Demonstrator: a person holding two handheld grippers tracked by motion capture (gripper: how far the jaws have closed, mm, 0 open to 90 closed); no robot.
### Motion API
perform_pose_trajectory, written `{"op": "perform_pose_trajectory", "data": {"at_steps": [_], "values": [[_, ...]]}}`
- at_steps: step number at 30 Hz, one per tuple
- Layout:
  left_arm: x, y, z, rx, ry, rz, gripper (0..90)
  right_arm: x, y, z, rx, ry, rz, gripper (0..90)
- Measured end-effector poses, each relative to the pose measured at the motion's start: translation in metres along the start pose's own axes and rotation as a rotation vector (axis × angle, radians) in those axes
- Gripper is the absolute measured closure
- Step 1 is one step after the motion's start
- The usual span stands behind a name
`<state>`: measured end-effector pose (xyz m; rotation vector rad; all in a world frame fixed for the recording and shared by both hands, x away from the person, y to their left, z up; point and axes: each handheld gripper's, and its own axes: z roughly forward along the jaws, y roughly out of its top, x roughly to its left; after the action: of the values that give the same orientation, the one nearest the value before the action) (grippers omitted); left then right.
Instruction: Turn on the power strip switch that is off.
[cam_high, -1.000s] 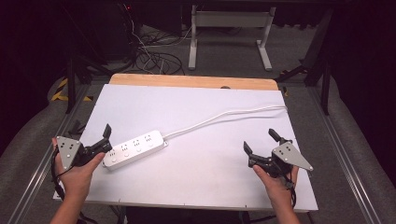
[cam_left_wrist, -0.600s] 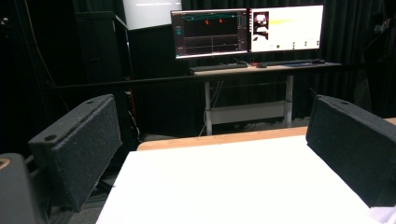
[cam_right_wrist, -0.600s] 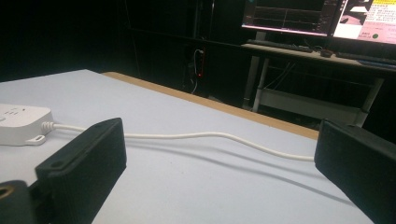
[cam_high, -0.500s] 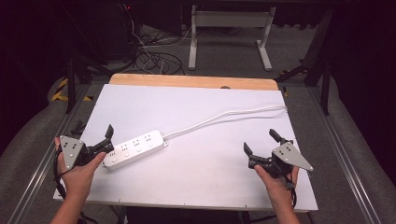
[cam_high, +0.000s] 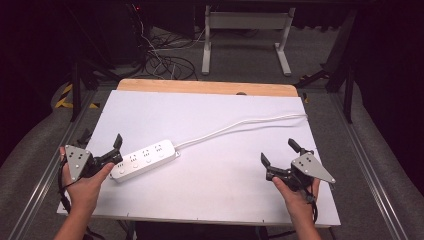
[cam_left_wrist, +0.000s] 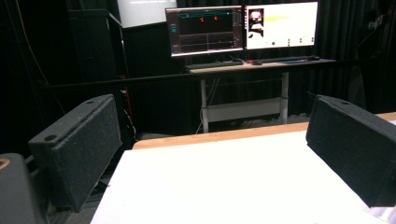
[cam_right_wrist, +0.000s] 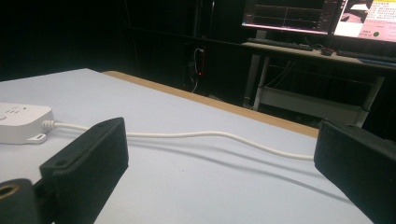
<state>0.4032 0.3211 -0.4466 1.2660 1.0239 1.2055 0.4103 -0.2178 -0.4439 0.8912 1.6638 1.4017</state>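
Down at the near edge of the table (cam_high: 210, 207), two hands were seen, each with a pair of tongs. The left gripper (cam_high: 111, 150) was held at the near left corner, with its jaws spread wide apart. Nothing was held between them. One jaw was seen just beside the near end of the power strip (cam_high: 144, 160), but it could not be told if the two were touching. From the left gripper view, the left gripper (cam_left_wrist: 212, 154) was shown wide open over bare white table (cam_left_wrist: 233, 186), with a tiny white bit of the strip at the bottom right corner.

The right gripper (cam_high: 279, 159) was held at the near right side, well apart from the strip. Its jaws were also spread wide, and nothing was held in them. From the right gripper view, the right gripper (cam_right_wrist: 219, 168) was pointed across the table, and the power strip (cam_right_wrist: 21, 122) was seen at the far left.

The white power strip was laid flat on the table, a bit tilted. Its white cord (cam_high: 240, 125) was run from its far end across to the right edge of the table. Farther off, desks (cam_left_wrist: 261, 65) with lit screens (cam_left_wrist: 243, 25) were seen in the dark room.
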Motion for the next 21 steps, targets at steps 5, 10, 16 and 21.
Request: {"op": "perform_pose_trajectory", "data": {"at_steps": [5,10,16,21], "values": [[-0.0009,-0.0004,0.0006,0.0,-0.005,0.0,3.8,0.0001,-0.0001,-0.0002,0.0,0.001,0.0,3.6],[-0.0011,-0.0005,0.001,0.001,-0.007,0.0,3.8,0.0,-0.0003,-0.0005,0.003,-0.002,-0.001,3.8],[-0.0012,-0.001,0.0015,0.004,-0.01,0.004,3.8,-0.0002,-0.0008,-0.0007,0.006,-0.005,0.001,3.9],[-0.001,-0.0015,0.0019,0.006,-0.011,0.003,3.8,-0.0003,-0.0009,-0.0008,0.006,-0.005,-0.001,4.0]]}}
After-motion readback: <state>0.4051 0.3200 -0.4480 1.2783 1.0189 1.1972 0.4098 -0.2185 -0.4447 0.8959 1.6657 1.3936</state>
